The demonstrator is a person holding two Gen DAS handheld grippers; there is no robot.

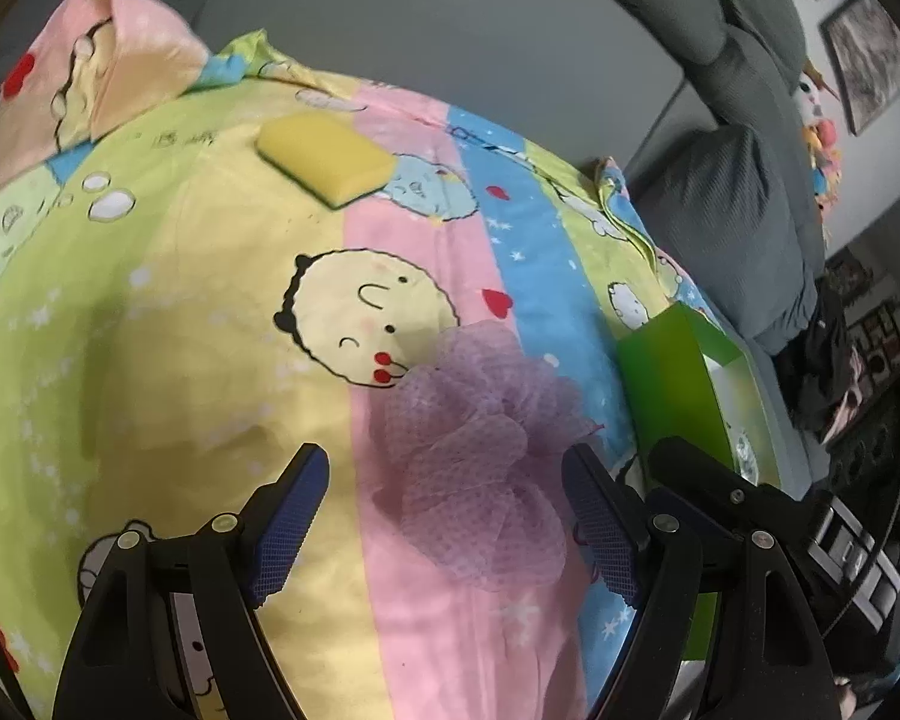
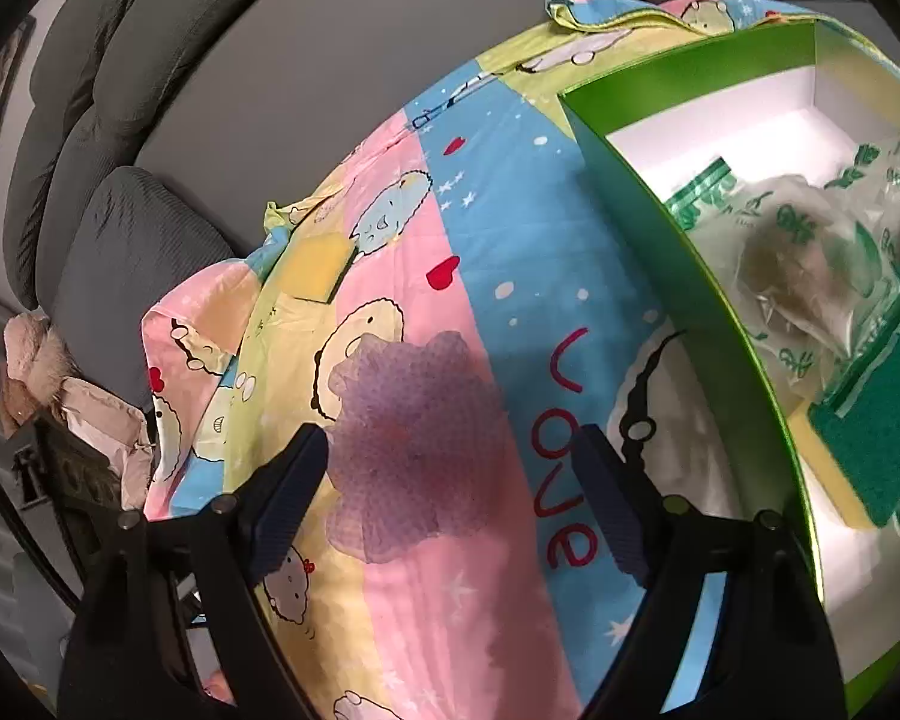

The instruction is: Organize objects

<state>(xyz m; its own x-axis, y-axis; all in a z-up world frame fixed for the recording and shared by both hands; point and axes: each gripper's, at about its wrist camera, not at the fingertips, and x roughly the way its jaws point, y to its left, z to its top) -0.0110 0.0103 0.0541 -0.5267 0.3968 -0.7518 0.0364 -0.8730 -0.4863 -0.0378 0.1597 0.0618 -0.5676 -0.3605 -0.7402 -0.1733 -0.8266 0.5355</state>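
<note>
A purple mesh bath pouf [image 1: 480,438] lies on a cartoon-print cloth [image 1: 180,300]. My left gripper [image 1: 447,462] is open just above it, and the pouf sits between the fingers, nearer the right one. A yellow sponge [image 1: 327,159] rests farther back on the cloth. In the right wrist view the same pouf [image 2: 414,438] lies ahead of my open right gripper [image 2: 450,438], with nothing held. The yellow sponge [image 2: 318,267] is beyond it. The open green box [image 2: 660,228] to the right holds printed plastic bags [image 2: 780,252] and a green-and-yellow scouring sponge [image 2: 870,456].
The green box [image 1: 666,378] stands at the cloth's right edge in the left wrist view. Grey sofa cushions [image 1: 720,198] rise behind the cloth, also seen as cushions [image 2: 126,240] at the left. A folded-up corner of the cloth [image 1: 120,48] stands at the far left.
</note>
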